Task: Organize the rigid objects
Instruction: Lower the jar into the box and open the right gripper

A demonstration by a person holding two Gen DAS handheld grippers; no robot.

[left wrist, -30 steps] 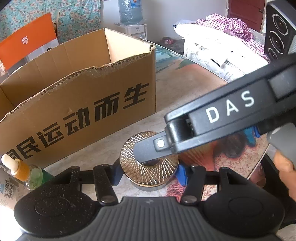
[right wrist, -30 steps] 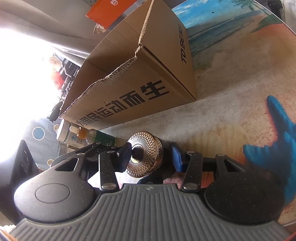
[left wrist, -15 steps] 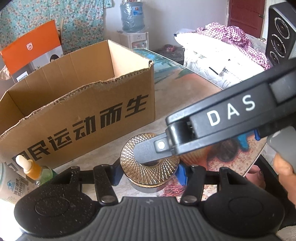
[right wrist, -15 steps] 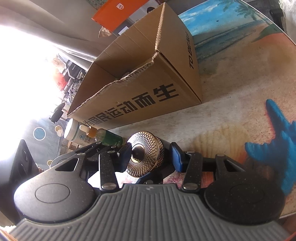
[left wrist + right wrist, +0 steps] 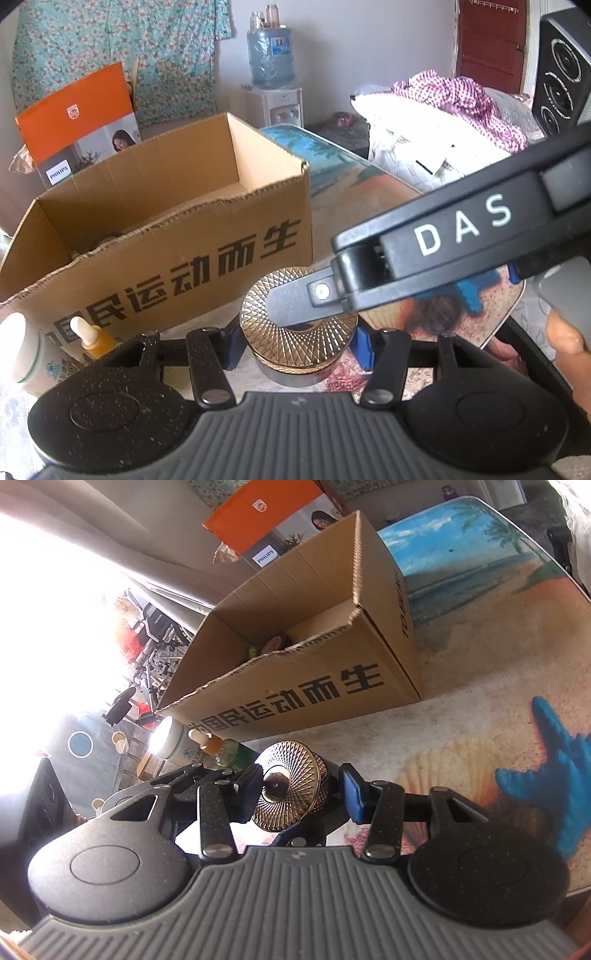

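Here, left gripper (image 5: 297, 341) clamps round gold patterned metal jar (image 5: 299, 334) by its sides — right gripper (image 5: 299, 794) pinches same jar across lid and base, above beach-print surface (image 5: 480, 635). Open brown cardboard box with black lettering (image 5: 177, 236) just beyond; white bottle (image 5: 22, 350) and orange dropper bottle (image 5: 94, 338) at left.

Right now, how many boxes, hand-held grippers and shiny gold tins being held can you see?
Boxes: 2 (cardboard box, orange box)
Hand-held grippers: 2 (left hand-held gripper, right hand-held gripper)
Held: 1 gold tin
Total: 5
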